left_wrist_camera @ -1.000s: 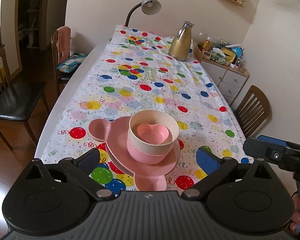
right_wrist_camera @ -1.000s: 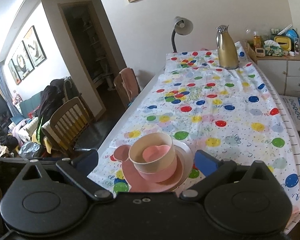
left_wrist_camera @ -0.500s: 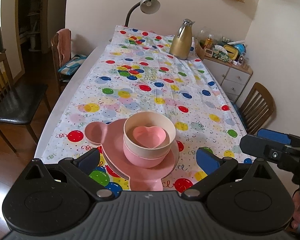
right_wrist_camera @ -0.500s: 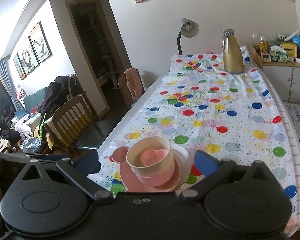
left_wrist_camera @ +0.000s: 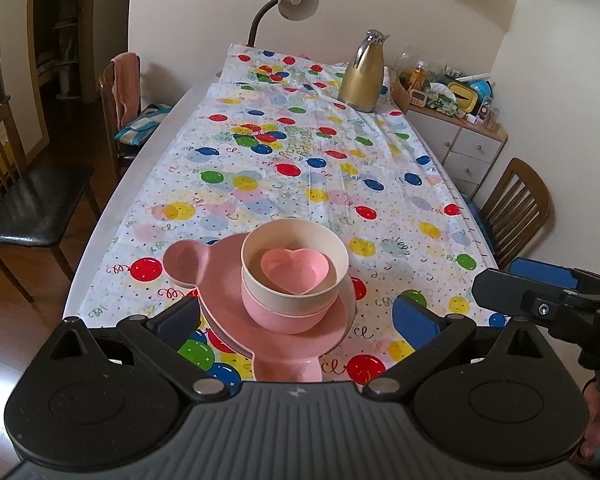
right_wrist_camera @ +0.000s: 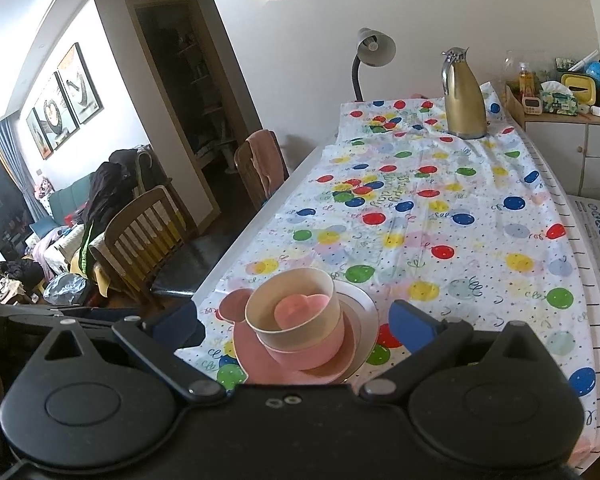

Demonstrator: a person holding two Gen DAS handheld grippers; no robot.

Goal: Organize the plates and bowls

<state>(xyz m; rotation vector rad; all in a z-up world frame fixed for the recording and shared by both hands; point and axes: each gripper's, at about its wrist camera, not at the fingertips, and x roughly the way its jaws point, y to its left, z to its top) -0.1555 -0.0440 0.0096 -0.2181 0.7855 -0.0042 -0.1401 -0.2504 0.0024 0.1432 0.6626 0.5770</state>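
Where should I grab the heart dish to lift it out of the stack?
Take the heart dish by its raised rim, coming straight down from above. It sits nested inside the cream bowl, whose taller wall blocks any side approach. One finger inside the heart, one in the gap outside it, probably at the near edge where the gap looks widest.

This is a lived-in home, a dining room opening onto a sitting area. A long table (left_wrist_camera: 156, 148) wears a balloon-print party cloth (left_wrist_camera: 380, 168), with wooden dining chairs (right_wrist_camera: 140, 236) drawn up along both sides. A gold thermos jug (right_wrist_camera: 462, 100) and a gooseneck lamp (right_wrist_camera: 374, 48) stand at the far end. Framed pictures (right_wrist_camera: 66, 100) hang on the walls, a small drawer cabinet (left_wrist_camera: 456, 148) is cluttered with household bits, and clothes are heaped on a sofa (right_wrist_camera: 100, 196) beyond.
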